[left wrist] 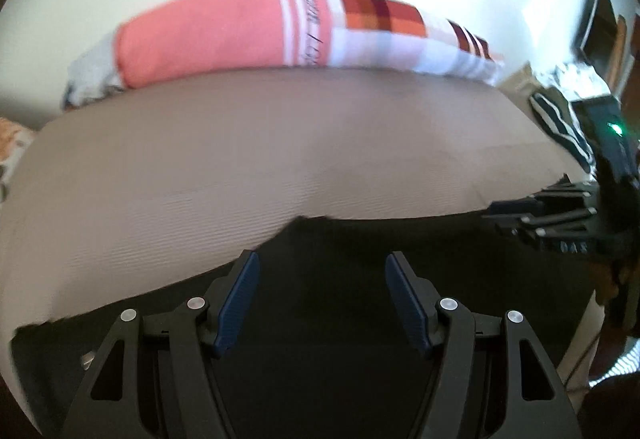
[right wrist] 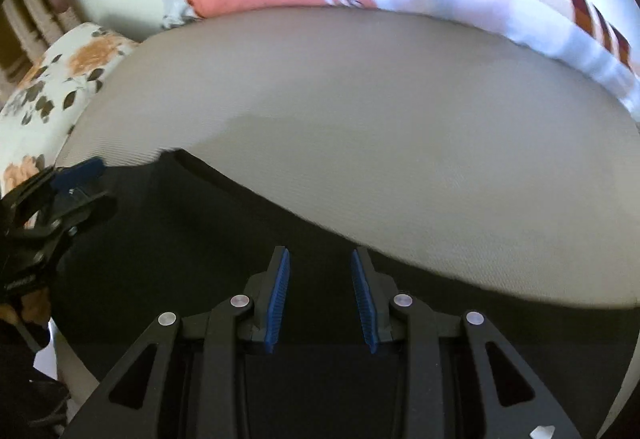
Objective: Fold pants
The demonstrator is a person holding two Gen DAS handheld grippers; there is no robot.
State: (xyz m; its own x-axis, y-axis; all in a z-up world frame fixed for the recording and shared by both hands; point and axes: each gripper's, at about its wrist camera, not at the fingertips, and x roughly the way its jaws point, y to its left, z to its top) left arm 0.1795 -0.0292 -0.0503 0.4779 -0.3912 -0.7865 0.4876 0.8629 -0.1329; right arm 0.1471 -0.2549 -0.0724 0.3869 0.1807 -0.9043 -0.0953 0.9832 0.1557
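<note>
Left wrist: left tongs [left wrist: 320,267] gape empty above black pants [left wrist: 360,319] (right tongs [right wrist: 320,259] narrower, empty).

Lettering runs along the white-striped band of the pink pillow [left wrist: 224,31]; motion blur leaves it illegible in both wrist views, though a slash between two words can perhaps be made out. White characters mark the body of the right gripper [left wrist: 516,219] in the left wrist view, too blurred to read.

Left gripper [left wrist: 320,263] gapes empty; right gripper [right wrist: 320,259] narrower (apparently empty too).
</note>
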